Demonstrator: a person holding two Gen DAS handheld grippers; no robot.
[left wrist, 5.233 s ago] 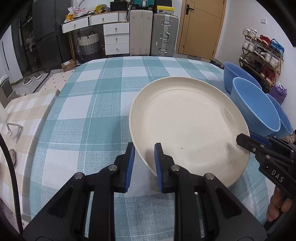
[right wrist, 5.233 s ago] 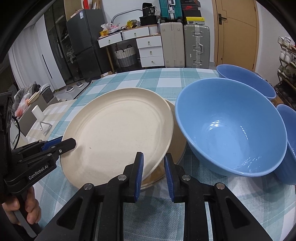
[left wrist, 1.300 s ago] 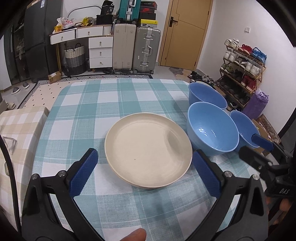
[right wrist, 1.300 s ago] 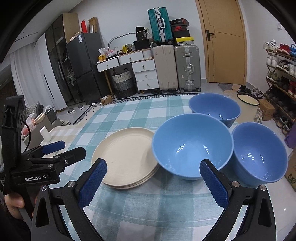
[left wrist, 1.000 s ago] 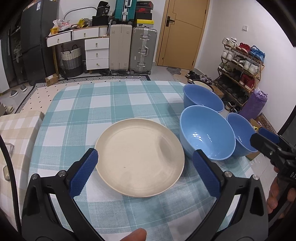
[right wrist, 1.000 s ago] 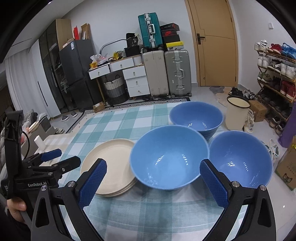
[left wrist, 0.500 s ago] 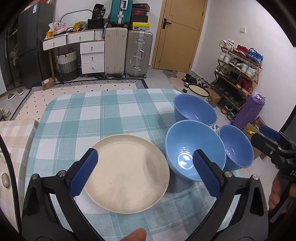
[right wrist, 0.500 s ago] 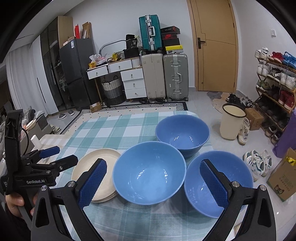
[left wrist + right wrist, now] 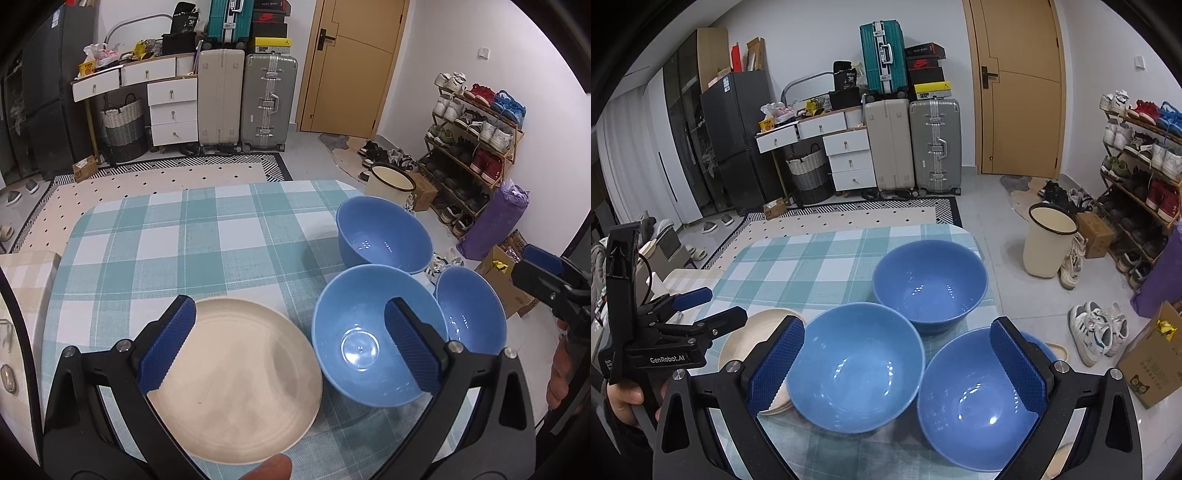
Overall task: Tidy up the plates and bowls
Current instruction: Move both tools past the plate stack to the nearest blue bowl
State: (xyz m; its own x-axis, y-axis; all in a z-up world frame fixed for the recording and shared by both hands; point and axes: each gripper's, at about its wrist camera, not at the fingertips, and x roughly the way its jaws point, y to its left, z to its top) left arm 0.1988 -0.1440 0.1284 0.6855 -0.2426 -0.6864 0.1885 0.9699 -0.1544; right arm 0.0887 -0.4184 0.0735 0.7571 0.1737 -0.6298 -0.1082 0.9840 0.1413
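A stack of cream plates (image 9: 236, 387) lies on the teal checked table (image 9: 184, 240), below and between the wide-apart fingers of my open left gripper (image 9: 290, 343). To its right stand three blue bowls: a middle bowl (image 9: 365, 343), a far bowl (image 9: 384, 232) and a right bowl (image 9: 469, 310). In the right wrist view my open right gripper (image 9: 897, 365) hangs above the middle bowl (image 9: 857, 365) and the near right bowl (image 9: 975, 398), with the far bowl (image 9: 929, 280) behind. The plates (image 9: 753, 339) peek out at the left, under the left gripper (image 9: 720, 304). Both grippers hold nothing.
The right bowl sits at the table's right edge (image 9: 982, 295). Beyond that edge on the floor are a cream bin (image 9: 1051, 240), white sneakers (image 9: 1097, 332) and a cardboard box (image 9: 1152, 365). A shoe rack (image 9: 476, 122) lines the right wall; suitcases (image 9: 269, 99) stand at the back.
Both grippers let go of the cream plate, which now lies on the stack, and opened wide. Both have since pulled back and up, drifting right toward the bowls.
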